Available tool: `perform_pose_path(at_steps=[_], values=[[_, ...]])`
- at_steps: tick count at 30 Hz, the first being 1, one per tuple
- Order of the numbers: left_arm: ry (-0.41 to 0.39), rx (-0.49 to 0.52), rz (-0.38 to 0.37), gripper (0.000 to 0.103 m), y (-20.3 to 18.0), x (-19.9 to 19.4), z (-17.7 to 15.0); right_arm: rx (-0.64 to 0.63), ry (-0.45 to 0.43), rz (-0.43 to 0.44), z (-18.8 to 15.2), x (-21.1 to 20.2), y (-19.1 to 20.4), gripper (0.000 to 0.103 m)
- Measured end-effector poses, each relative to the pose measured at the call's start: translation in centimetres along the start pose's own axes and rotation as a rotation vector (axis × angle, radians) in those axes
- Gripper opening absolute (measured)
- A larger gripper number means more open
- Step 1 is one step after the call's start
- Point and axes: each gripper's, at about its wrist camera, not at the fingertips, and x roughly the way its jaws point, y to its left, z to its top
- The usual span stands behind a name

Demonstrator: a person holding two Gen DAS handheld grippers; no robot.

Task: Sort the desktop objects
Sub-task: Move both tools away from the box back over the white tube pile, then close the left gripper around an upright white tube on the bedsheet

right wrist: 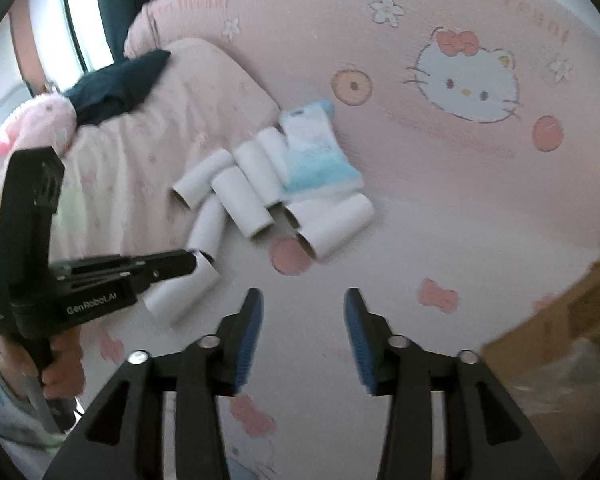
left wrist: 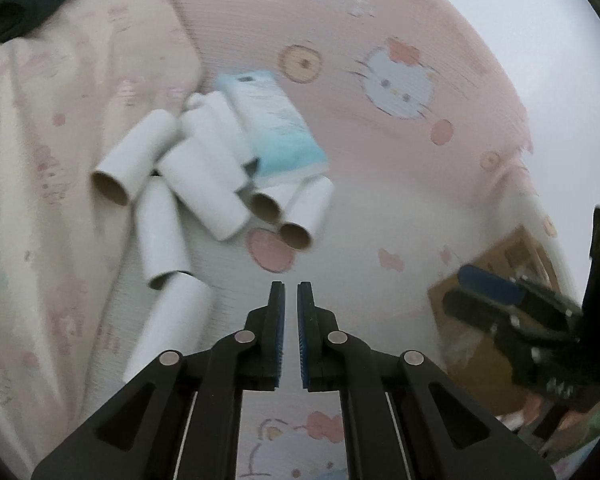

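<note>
Right wrist view: right hand-held gripper (right wrist: 303, 304) half open, empty; left hand-held gripper (right wrist: 188, 263) nearly closed, empty, beside nearest tube (right wrist: 184, 292). Open wider, straddle tube midlength.

Black tool (left wrist: 291, 292), blue pads (right wrist: 249, 332), silver rivets.

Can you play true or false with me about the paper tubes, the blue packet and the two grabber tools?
1. The white cardboard tubes lie in a pile on the pink cartoon-cat bedsheet. True.
2. The light blue tissue packet sits far away from the tubes. False: it touches the pile.
3. The left gripper is nearly shut and holds nothing. True.
4. The right gripper squeezes a tube. False: its jaws stand apart, empty.
5. A brown cardboard box lies at the right edge. True.
</note>
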Motion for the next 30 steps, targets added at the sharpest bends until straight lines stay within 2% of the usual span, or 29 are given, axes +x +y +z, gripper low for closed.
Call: perform_pose_path(at_steps=[1, 4, 6, 7, 9, 13, 16, 19, 26, 30], values=[[-0.004, -0.012, 0.003, 0.006, 0.4, 0.0, 0.1, 0.008, -0.008, 0.014, 0.0, 0.5, 0.1, 0.068], [0.015, -0.094, -0.004, 0.009, 2.4, 0.4, 0.9, -0.017, -0.056, 0.061, 0.2, 1.7, 0.9, 0.072], [0.037, -0.14, -0.006, 0.026, 3.4, 0.9, 1.1, -0.065, -0.041, 0.061, 0.3, 3.0, 1.5, 0.072], [0.045, -0.161, 0.01, 0.031, 3.9, 1.2, 1.1, -0.079, -0.04, 0.043, 0.3, 3.6, 1.8, 0.072], [0.036, -0.181, 0.032, 0.047, 4.6, 1.3, 1.0, -0.084, -0.051, 0.016, 0.1, 4.8, 2.0, 0.072], [0.037, -0.178, 0.067, 0.05, 5.0, 1.7, 1.2, -0.038, -0.047, 0.082, 0.0, 7.1, 1.5, 0.072], [0.044, -0.176, 0.089, 0.05, 5.3, 2.2, 1.5, -0.052, -0.06, 0.093, 0.4, 8.3, 2.0, 0.072], [0.073, -0.202, 0.095, 0.051, 5.7, 2.9, 1.8, -0.076, -0.08, 0.143, 0.9, 9.3, 3.0, 0.073], [0.14, -0.292, 0.092, 0.051, 7.8, 3.0, 0.7, -0.049, -0.006, 0.231, 0.0, 11.2, 5.4, 0.073], [0.176, -0.314, 0.112, 0.051, 8.8, 3.4, -0.3, -0.081, 0.039, 0.244, -1.6, 12.2, 6.9, 0.073]])
